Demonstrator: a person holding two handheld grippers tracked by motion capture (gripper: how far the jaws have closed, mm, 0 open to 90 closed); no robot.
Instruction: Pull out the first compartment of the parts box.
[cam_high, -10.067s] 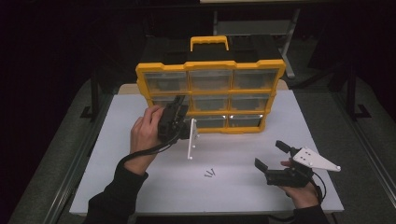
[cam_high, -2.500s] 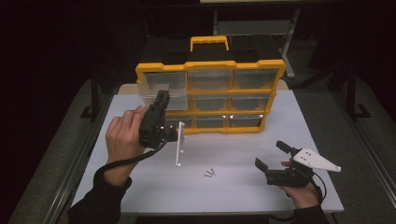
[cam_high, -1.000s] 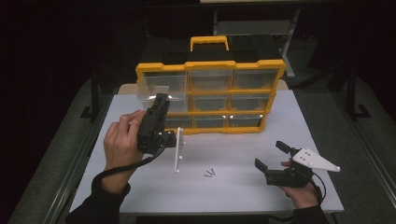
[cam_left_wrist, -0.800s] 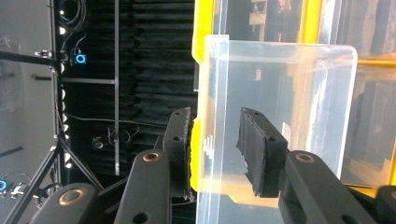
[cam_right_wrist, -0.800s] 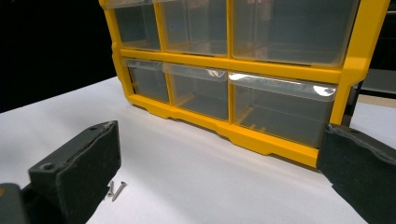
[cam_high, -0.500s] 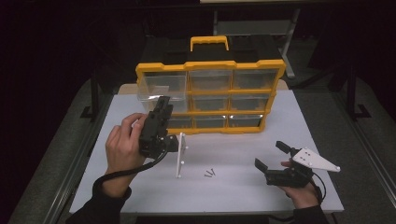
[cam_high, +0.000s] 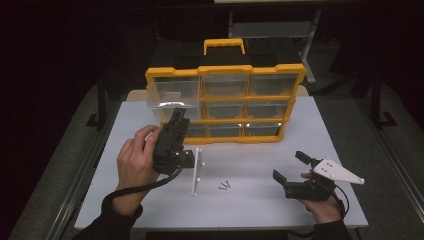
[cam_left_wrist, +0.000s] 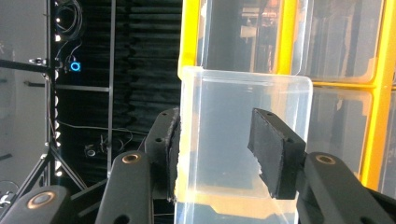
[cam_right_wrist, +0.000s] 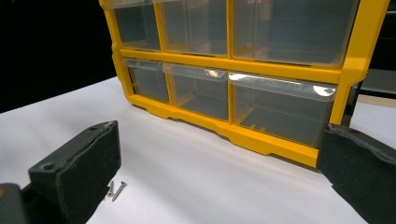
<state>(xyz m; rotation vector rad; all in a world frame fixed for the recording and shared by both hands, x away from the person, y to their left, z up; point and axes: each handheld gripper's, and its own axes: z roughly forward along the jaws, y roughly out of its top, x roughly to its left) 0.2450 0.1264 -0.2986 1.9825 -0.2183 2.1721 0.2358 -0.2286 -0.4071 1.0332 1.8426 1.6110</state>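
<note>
On the white tabletop (cam_high: 250, 210) the yellow organizer (cam_high: 300, 72) stands upright in the upper middle of the high view, and its top-left clear drawer (cam_high: 172, 92) is drawn partly out toward the viewer. The left gripper (cam_high: 177, 116) is held against that drawer at centre left. Its jaws have just been opening, so the drawer's wall sits between the loosened pads and no firm hold is seen. The release is best finished before the hand is drawn back. The jaws should be spread clear of both sides and backed off straight along the drawer's line, so that the light plastic is neither dragged further out nor tipped. The right gripper (cam_high: 289, 165) rests at the lower right with its jaws spread and nothing between them. The two small screws (cam_high: 224, 186) lie at lower centre, well apart from the organizer, and should be left undisturbed by the trailing cable.
</note>
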